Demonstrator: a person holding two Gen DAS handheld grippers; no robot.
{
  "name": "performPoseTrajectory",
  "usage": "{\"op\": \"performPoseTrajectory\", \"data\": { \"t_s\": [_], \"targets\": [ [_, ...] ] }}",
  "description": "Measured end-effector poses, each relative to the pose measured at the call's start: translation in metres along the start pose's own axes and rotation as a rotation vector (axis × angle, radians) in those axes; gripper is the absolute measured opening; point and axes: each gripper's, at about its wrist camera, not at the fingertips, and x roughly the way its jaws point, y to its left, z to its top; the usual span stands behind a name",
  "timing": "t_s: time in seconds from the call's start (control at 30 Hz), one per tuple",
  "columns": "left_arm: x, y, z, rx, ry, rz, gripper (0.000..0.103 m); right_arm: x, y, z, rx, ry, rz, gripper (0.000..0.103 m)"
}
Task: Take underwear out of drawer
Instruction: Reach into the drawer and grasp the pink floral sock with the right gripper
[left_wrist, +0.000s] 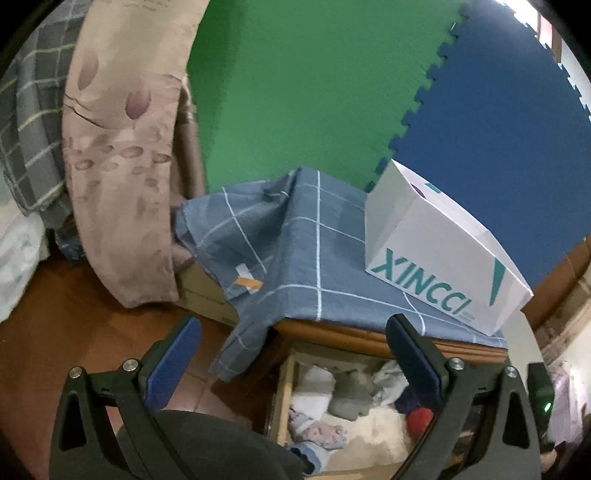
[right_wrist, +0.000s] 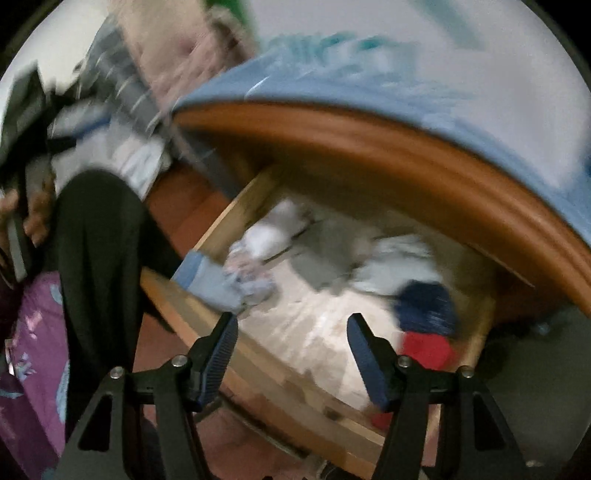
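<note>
Both tools, left tool (left_wrist: 293, 363) and right tool (right_wrist: 291, 347), hover spread and empty over the open drawer (right_wrist: 221, 221). Crumpled underwear (right_wrist: 332, 258) fills it, beneath the worktop's edge; a white box (left_wrist: 443, 258) sits on the checked cloth (left_wrist: 288, 251).

Both grippers (left_wrist: 293, 354) (right_wrist: 291, 343) agape, angled down

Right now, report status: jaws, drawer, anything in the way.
Left gripper and right gripper open, nothing held. Drawer open, clothes still inside, which is underwear unclear. Blue cloth drapes over the top; drawer mouth clear.
</note>
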Motion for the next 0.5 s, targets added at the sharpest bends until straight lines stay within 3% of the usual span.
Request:
{"op": "performPoseTrajectory", "data": {
  "t_s": [0.17,0.5],
  "targets": [
    [-0.003,-0.010,-0.003,0.068,-0.014,0.038,0.101,0.048,0.036,0.022,-0.046,0.086,0.042,0.057],
    [-0.003,-0.011,-0.003,0.080,-0.023,0.028,0.101,0.116,0.056,0.054,-0.140,0.239,-0.016,0.057]
  ]
}}
